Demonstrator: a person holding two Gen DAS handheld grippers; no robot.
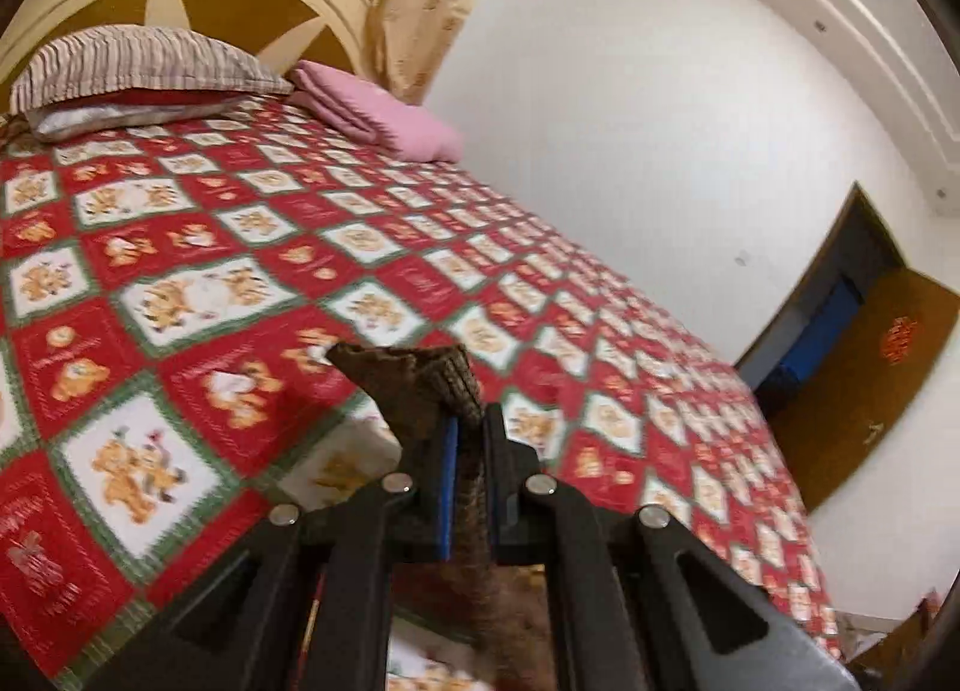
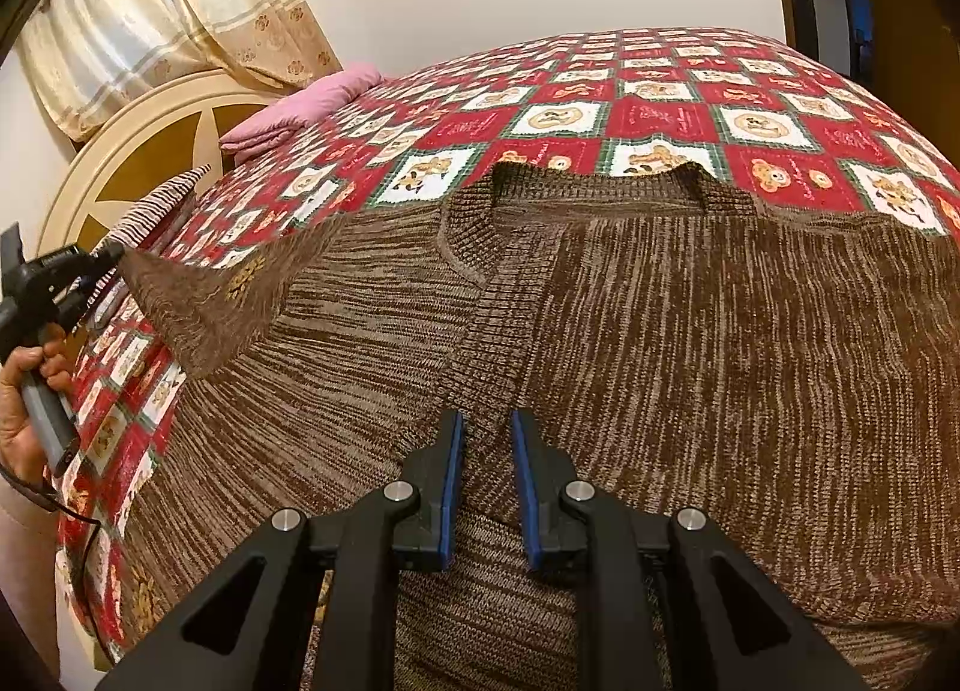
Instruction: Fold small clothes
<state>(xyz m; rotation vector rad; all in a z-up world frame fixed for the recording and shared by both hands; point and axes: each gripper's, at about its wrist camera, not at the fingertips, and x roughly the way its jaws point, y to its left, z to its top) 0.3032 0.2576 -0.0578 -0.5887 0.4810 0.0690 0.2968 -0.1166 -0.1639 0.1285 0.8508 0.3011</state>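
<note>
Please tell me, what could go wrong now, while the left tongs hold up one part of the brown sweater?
1. The left tongs pinch only a narrow end of the brown knitted sweater; the stretchy knit might slip out.
2. The right tongs have a gap between their pads over the sweater's middle, so it may not be pinned and the body could drag across the bedspread.
3. One side already lies folded over; a sideways pull may disturb it.

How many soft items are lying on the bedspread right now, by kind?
Brown knit sweater: 1, its sleeve end pinched in the left gripper
Striped pillow: 1
Folded pink blanket: 1
Total: 3
</note>
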